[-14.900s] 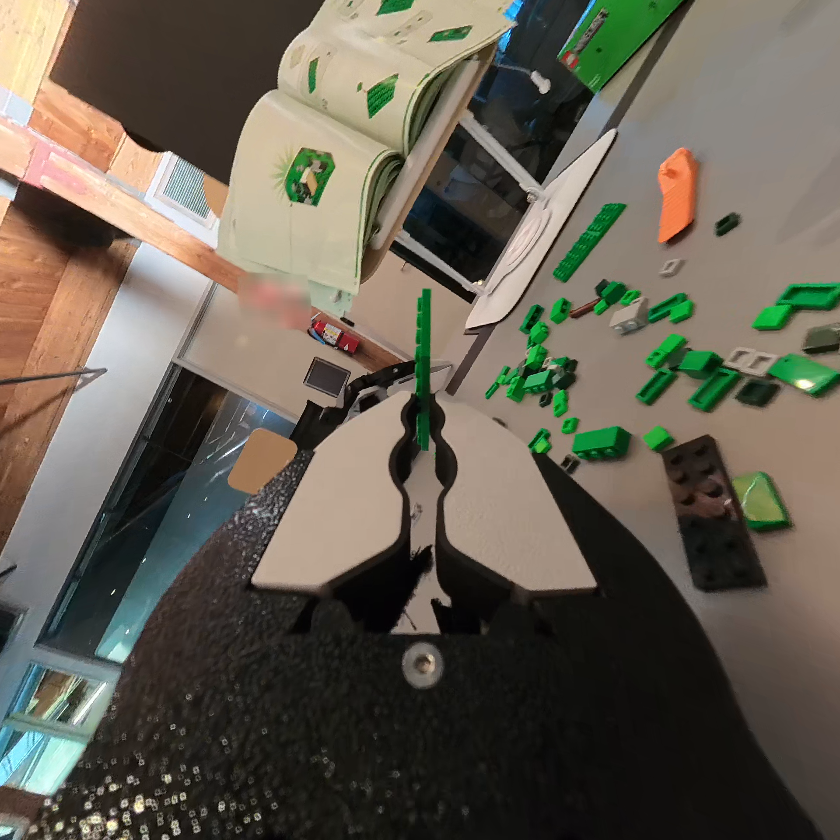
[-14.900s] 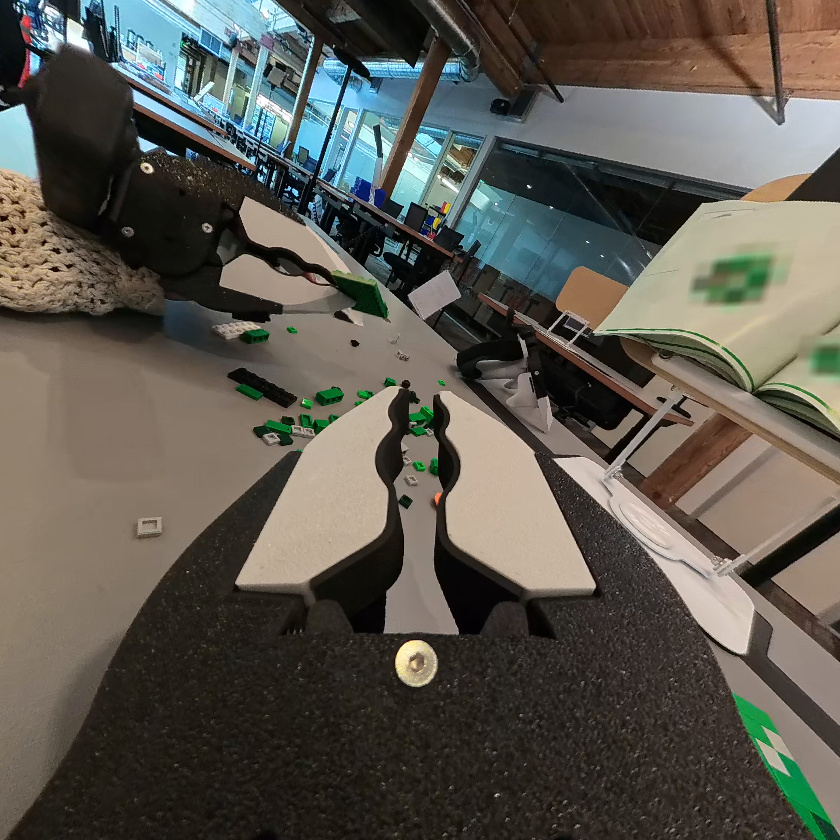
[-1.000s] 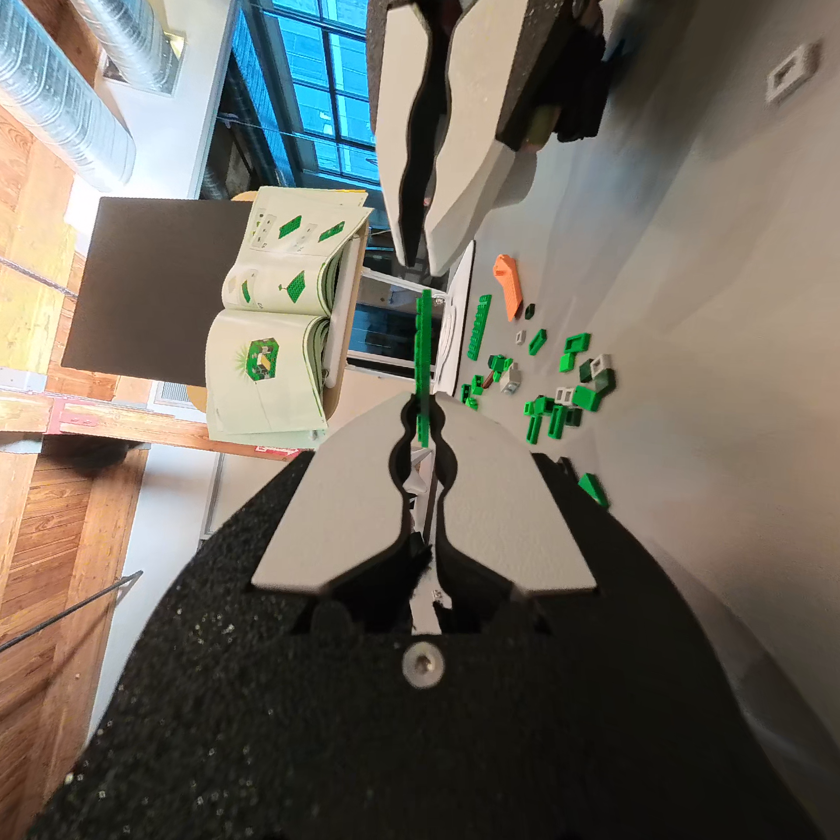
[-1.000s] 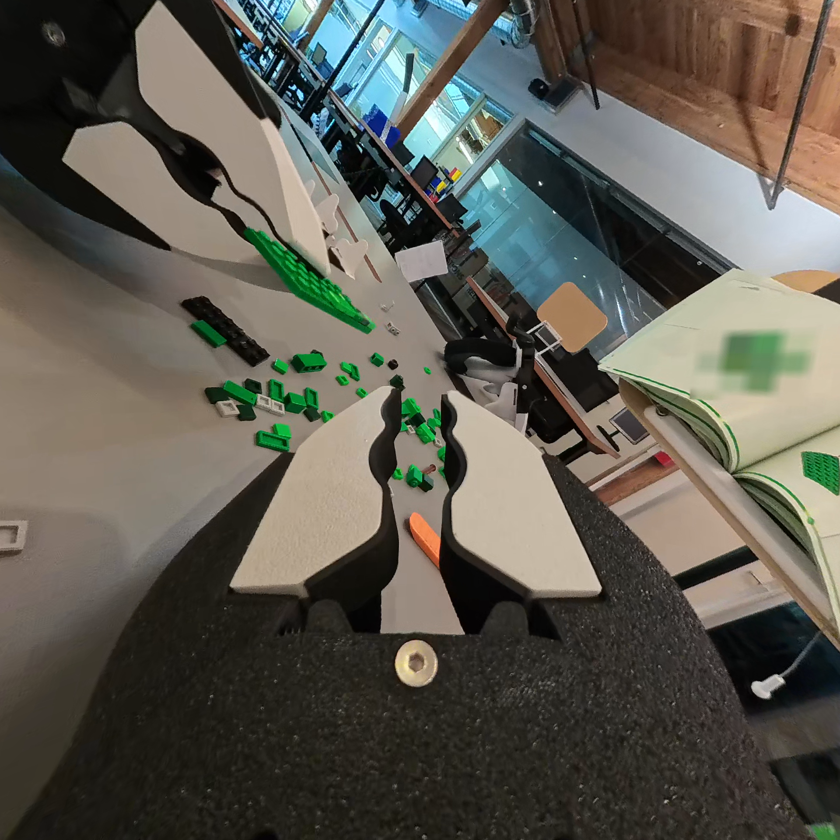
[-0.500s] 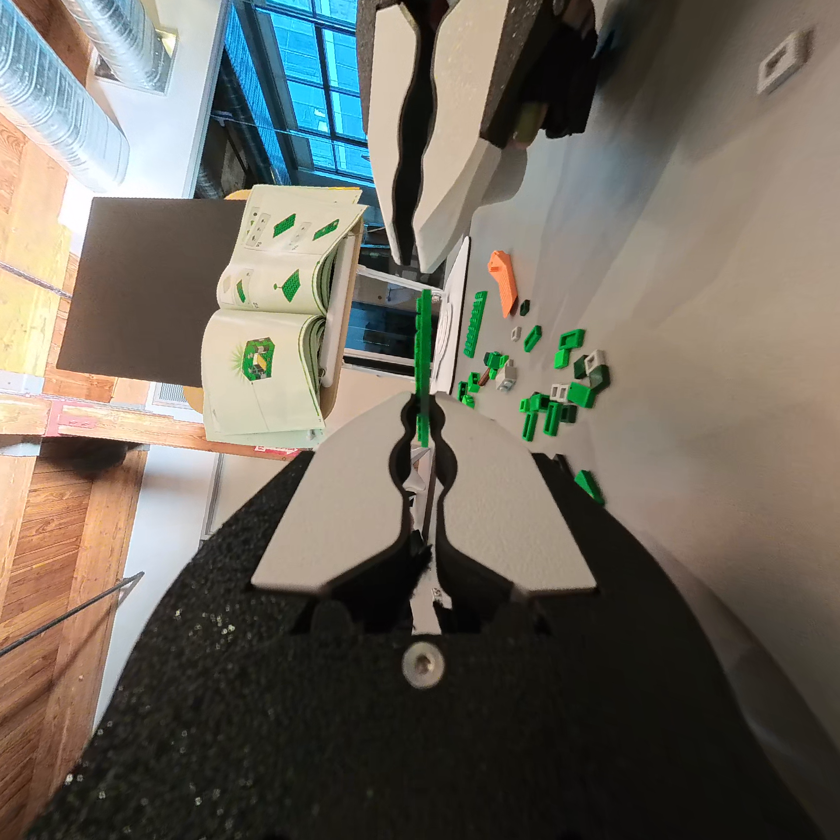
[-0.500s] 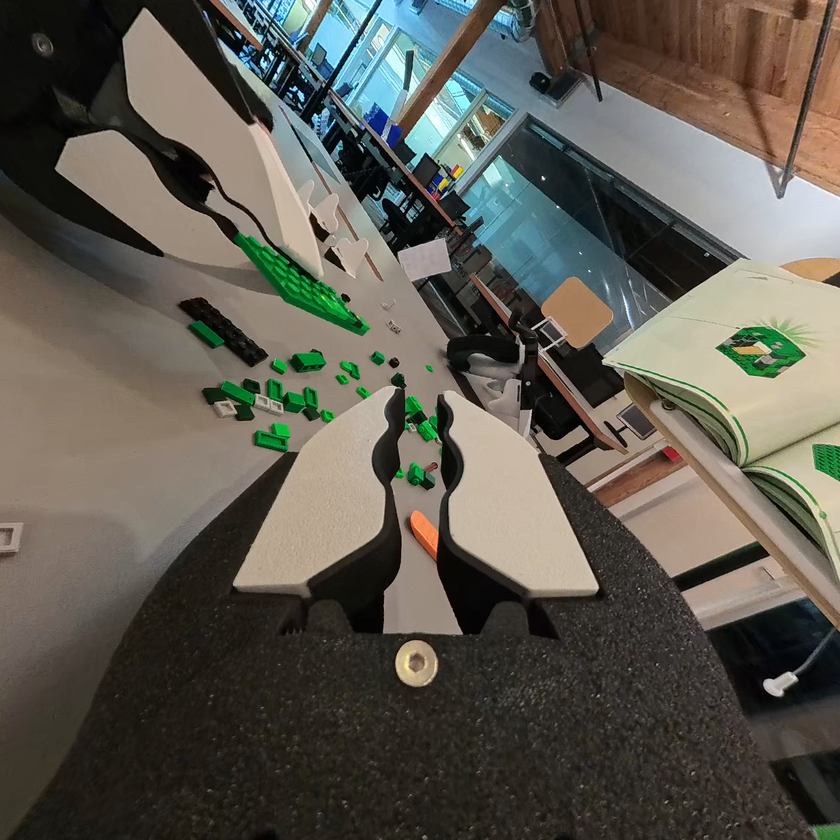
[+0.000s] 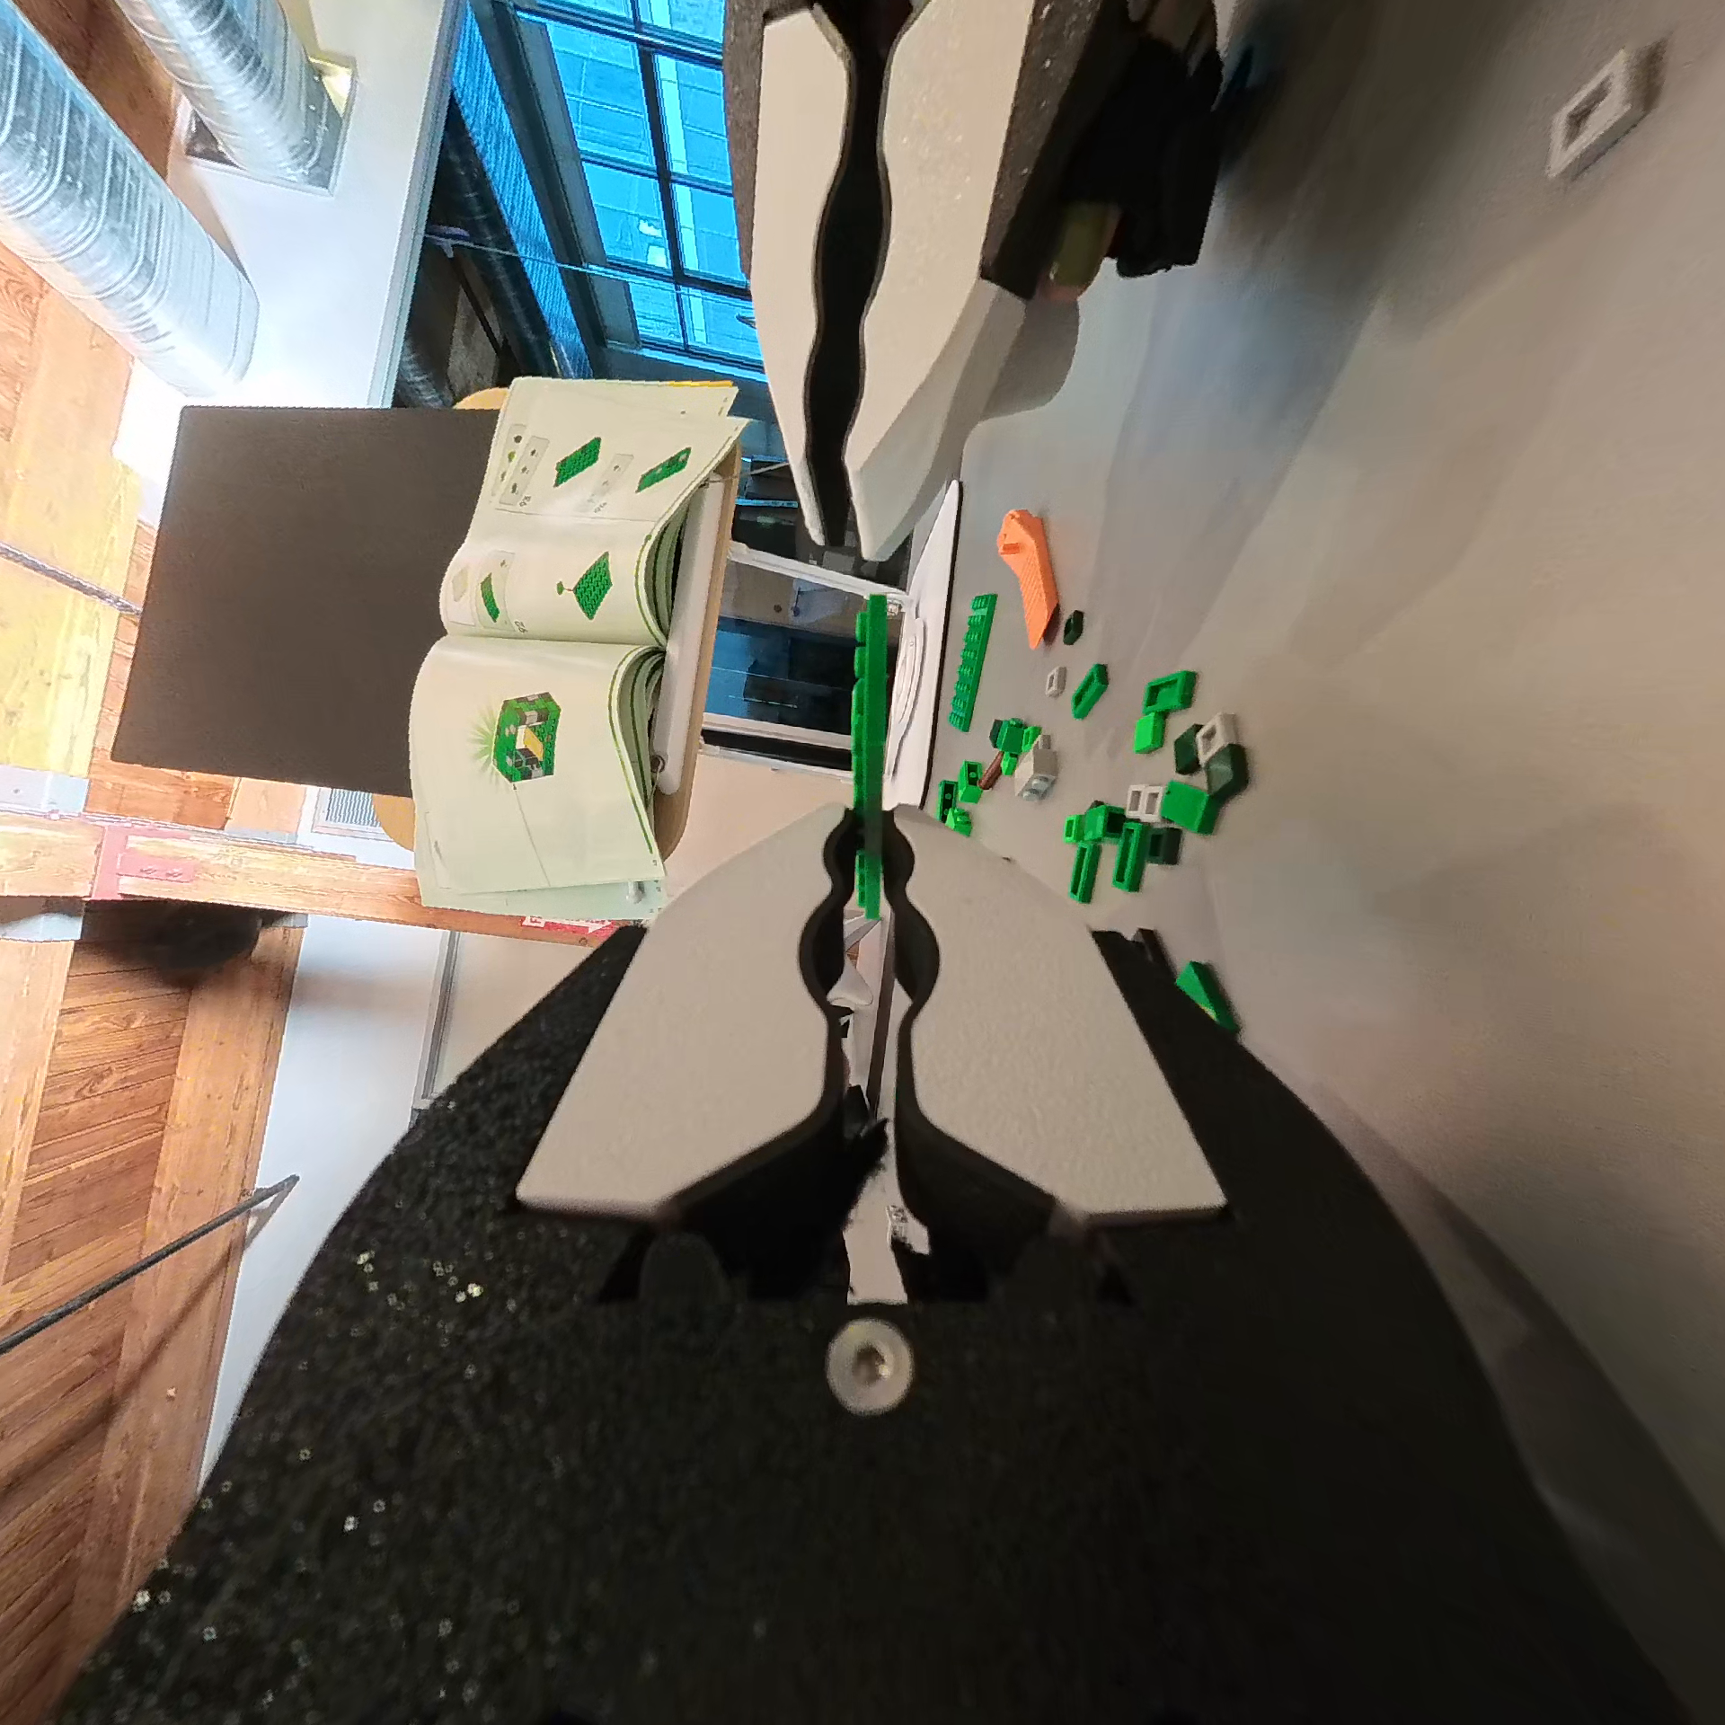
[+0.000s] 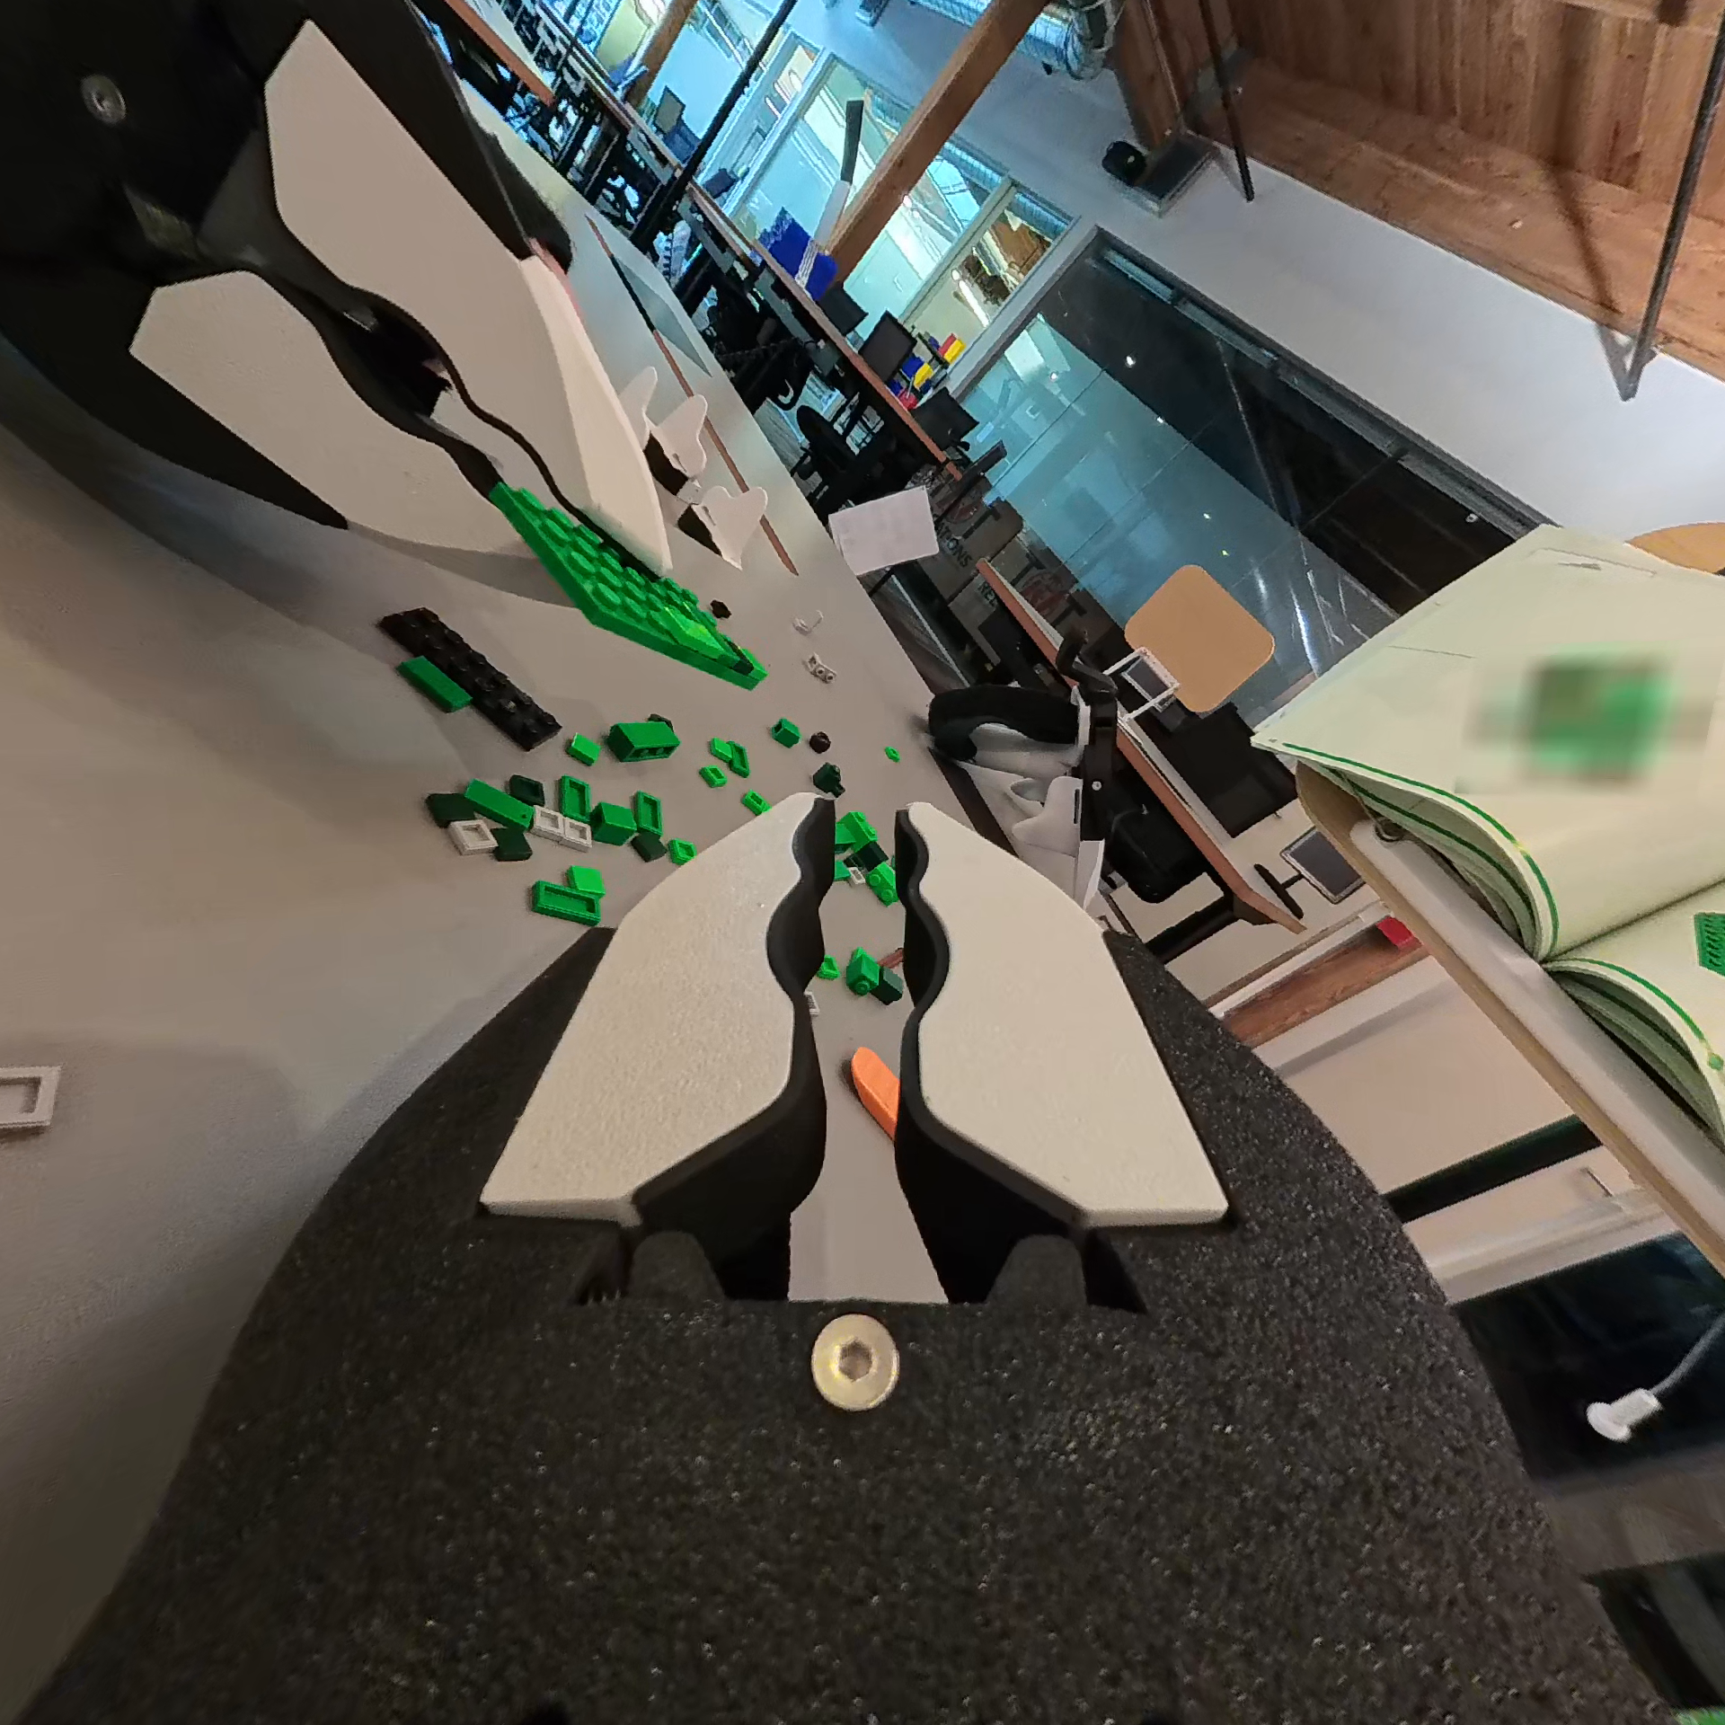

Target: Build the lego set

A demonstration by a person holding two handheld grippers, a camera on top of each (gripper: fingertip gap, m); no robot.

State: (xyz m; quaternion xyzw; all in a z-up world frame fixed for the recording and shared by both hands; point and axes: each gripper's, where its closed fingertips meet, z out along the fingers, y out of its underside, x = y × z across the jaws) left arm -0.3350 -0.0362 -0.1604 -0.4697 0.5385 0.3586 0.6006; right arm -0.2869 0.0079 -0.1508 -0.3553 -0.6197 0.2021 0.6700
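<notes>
My left gripper (image 7: 870, 826) is shut on a flat green plate (image 7: 868, 737), seen edge-on and pointing away from me, held above the grey table (image 7: 1400, 653). In the right wrist view the left gripper (image 8: 583, 527) holds the plate (image 8: 635, 597) at upper left, tilted over the table. My right gripper (image 8: 863, 812) is open by a narrow gap and empty; it also shows at the top of the left wrist view (image 7: 849, 532). Loose green pieces (image 7: 1139, 803) lie scattered on the table, and show in the right wrist view too (image 8: 579, 821).
An open instruction booklet (image 7: 541, 672) sits on a white stand (image 7: 924, 672); it is at the right in the right wrist view (image 8: 1540, 840). An orange brick separator (image 7: 1027, 579), a long green plate (image 7: 971, 663), a black plate (image 8: 467, 672) and a white frame piece (image 7: 1596, 112) lie on the table. Tip to tip, the grippers are about 7 centimetres apart.
Both grippers have drifted only slightly. The left one still holds the green plate, and the right one still has the same narrow gap.
</notes>
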